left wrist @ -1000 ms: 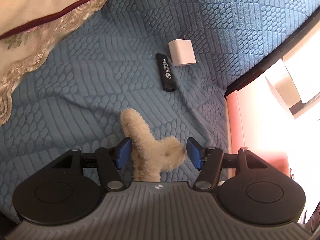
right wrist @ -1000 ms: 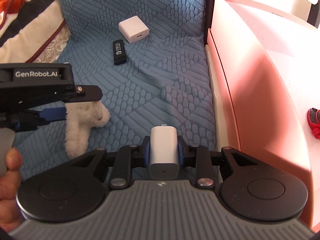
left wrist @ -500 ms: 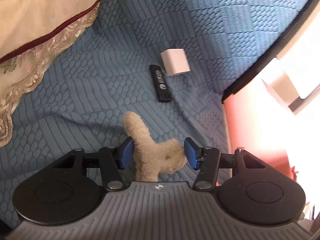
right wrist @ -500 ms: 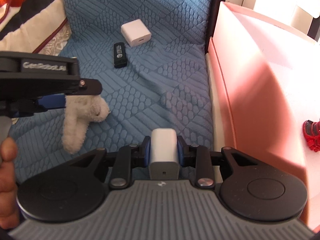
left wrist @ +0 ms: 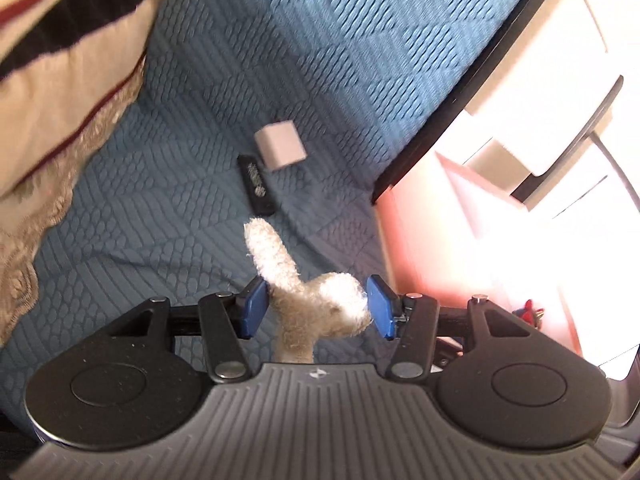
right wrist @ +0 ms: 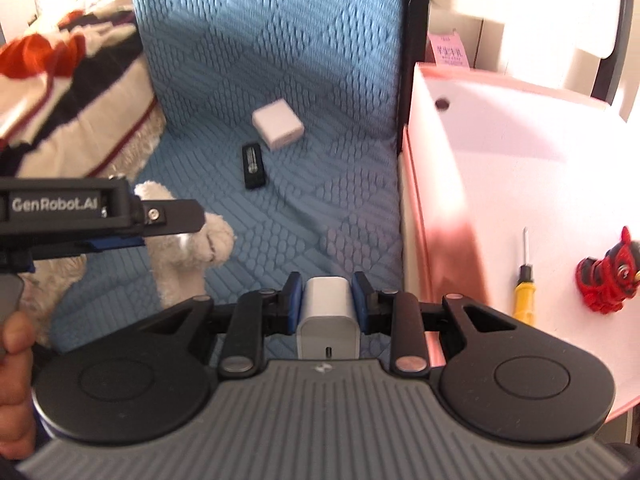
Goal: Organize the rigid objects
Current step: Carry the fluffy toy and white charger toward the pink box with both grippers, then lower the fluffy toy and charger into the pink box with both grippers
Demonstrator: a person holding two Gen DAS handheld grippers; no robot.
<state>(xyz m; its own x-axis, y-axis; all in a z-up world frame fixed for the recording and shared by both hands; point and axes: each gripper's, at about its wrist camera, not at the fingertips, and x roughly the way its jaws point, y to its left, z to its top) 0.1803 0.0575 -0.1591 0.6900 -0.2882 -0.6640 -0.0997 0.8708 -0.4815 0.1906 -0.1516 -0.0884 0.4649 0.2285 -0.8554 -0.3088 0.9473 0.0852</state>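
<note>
My right claw (right wrist: 327, 306) is clamped on a white charger (right wrist: 328, 316) and my left claw (left wrist: 316, 307), just closing, pinches a plush toy (left wrist: 316, 300) above the bed (right wrist: 320, 208); soft plush could slip free before reaching the pink box (right wrist: 520, 184).

Left wrist view: close, angled down over blue bedcover (left wrist: 320, 80). Right wrist view: steeper, beside pink box (right wrist: 520, 160). Shared: bedcover, white cube (left wrist: 281, 145) (right wrist: 277, 125), black stick (left wrist: 257, 185) (right wrist: 253, 165).
</note>
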